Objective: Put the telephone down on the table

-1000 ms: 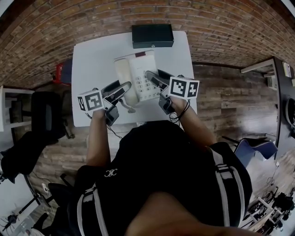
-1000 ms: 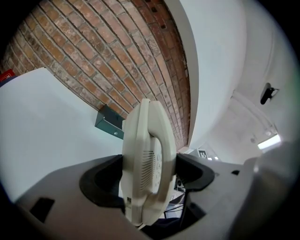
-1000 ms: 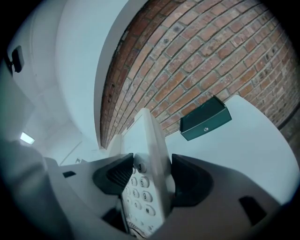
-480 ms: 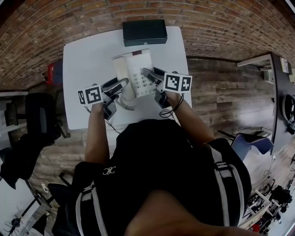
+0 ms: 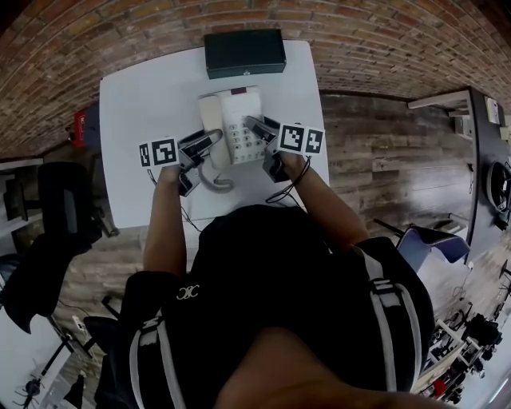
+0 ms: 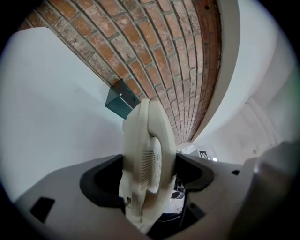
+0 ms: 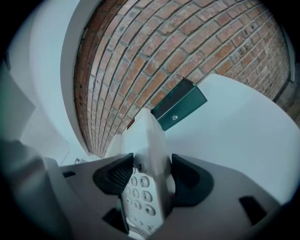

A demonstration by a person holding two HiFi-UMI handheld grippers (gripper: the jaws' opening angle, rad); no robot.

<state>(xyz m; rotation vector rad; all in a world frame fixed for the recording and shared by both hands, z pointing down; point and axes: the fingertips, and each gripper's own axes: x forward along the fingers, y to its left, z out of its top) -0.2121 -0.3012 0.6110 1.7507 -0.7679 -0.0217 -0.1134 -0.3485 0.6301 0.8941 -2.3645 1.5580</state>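
Head view, left to right. A red object [image 5: 77, 128], too small to identify, sits beyond the left edge of the white table [image 5: 136, 104]. The left gripper [image 5: 209, 142] pinches the handset side of the cream telephone [image 5: 238, 120], which lies over the middle of the table. In the left gripper view, both jaws of the left gripper [image 6: 147, 173] press on the telephone [image 6: 147, 154], which fills the gap. The right gripper [image 5: 254, 126] pinches the keypad side; in the right gripper view, the jaws of the right gripper [image 7: 145, 176] close on the numbered keys of the telephone [image 7: 147, 154]. A dark box [image 5: 243, 53] stands at the far table edge, just behind the telephone, against the brick wall [image 5: 160, 20]. A cord [image 5: 214, 182] curls near the left gripper. The person's body covers the near table edge. Whether the telephone's base touches the table cannot be told.
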